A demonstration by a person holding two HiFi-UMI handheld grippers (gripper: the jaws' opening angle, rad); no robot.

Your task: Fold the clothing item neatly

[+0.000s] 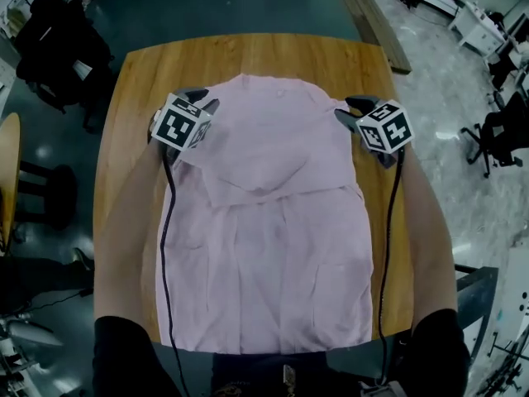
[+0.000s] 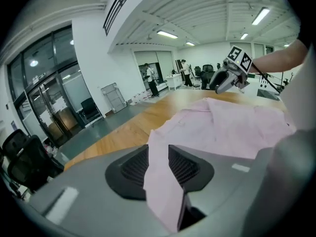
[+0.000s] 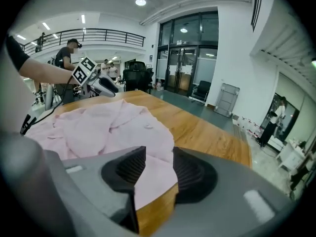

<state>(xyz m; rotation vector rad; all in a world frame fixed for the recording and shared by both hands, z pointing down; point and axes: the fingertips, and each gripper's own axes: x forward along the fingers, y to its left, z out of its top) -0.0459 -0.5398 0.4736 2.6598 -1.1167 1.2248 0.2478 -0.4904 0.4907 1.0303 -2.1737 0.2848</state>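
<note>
On the wooden table (image 1: 248,52) in front of me, a pale pink shirt (image 1: 273,246) lies lengthwise and covers most of the middle of the top. Bare wood shows along both sides and at the far end. The shirt's near hem reaches the table's near edge. Its far part is doubled back toward me, so a flap lies over the upper body of the garment. The cloth there is rumpled rather than flat.

The left gripper (image 1: 205,103) sits at the far left corner of the folded part, and the right gripper (image 1: 348,112) at the far right corner, with the width of the shirt between them.

In the left gripper view, the jaws stand slightly apart. A fold of pink cloth runs up through the gap and drapes back toward the camera, and I can't see the pads clamping it.

In the right gripper view, the jaws are spread wider. The shirt's edge and a strip of bare wood lie below the gap, and nothing is pinched.

Each gripper carries a marker cube (image 1: 182,124) and trails a black cable (image 1: 168,246) back along my forearm.
</note>
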